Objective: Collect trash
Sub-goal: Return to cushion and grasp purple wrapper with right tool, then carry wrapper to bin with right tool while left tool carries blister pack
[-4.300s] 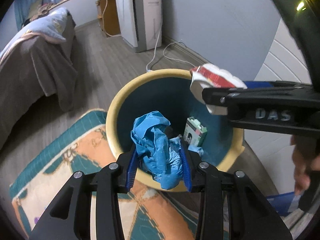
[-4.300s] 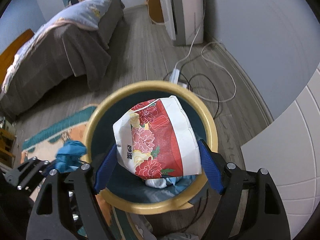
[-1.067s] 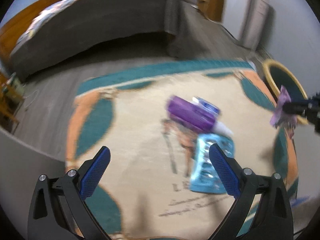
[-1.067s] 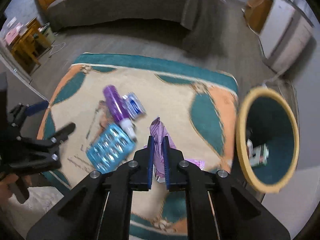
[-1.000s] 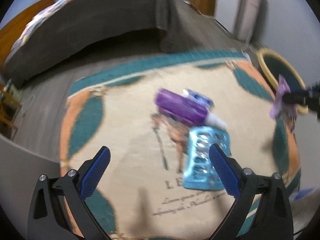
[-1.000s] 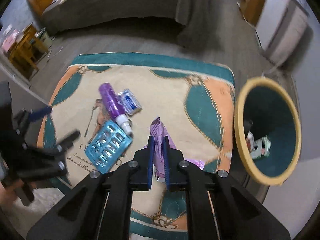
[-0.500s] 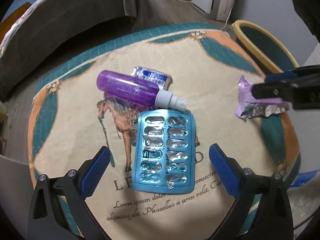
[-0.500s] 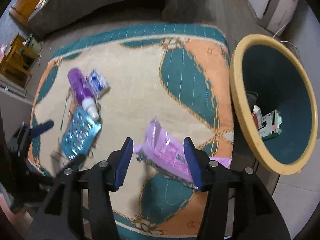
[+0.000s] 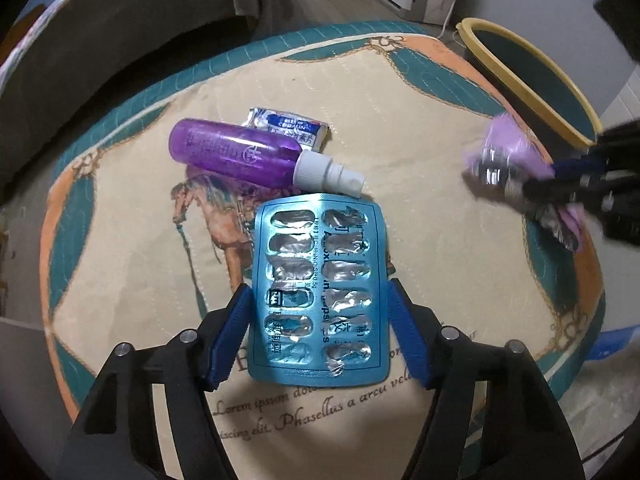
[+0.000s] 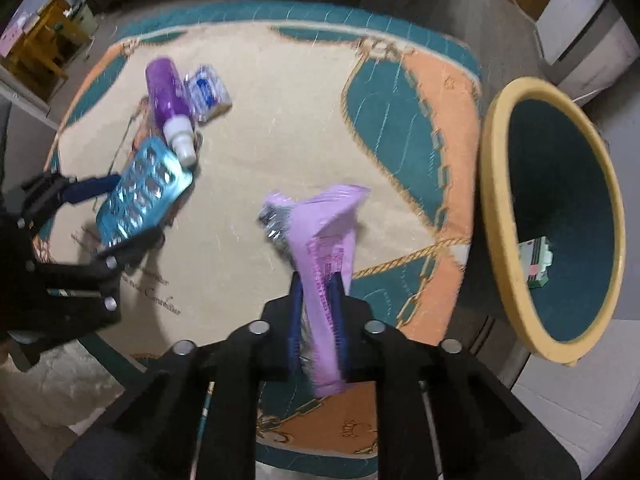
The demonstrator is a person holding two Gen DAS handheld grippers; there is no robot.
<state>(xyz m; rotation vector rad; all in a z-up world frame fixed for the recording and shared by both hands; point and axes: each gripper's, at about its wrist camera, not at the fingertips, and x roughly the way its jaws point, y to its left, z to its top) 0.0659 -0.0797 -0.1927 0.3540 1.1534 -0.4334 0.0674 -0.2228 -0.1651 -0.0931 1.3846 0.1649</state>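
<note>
Left fingers (image 9: 320, 332) straddle the blue blister pack (image 9: 320, 300) on the rug (image 9: 440, 240), closing, not yet pressing. Right fingers (image 10: 317, 316) clamp the purple wrapper (image 10: 320, 232). Risk: flat, stiff pack may slide or buckle when squeezed edgewise.

I'm in a bedroom at home: a bed draped in grey cloth (image 9: 120, 8) stands beyond the patterned rug (image 9: 420, 128) on wood flooring, with a white appliance (image 10: 580, 28) against the wall.

Shiny crinkled foil on the blister pack (image 9: 318, 292), glossy purple plastic bottle (image 9: 234, 152) beside it, all on a matt woven rug (image 9: 440, 128).
</note>
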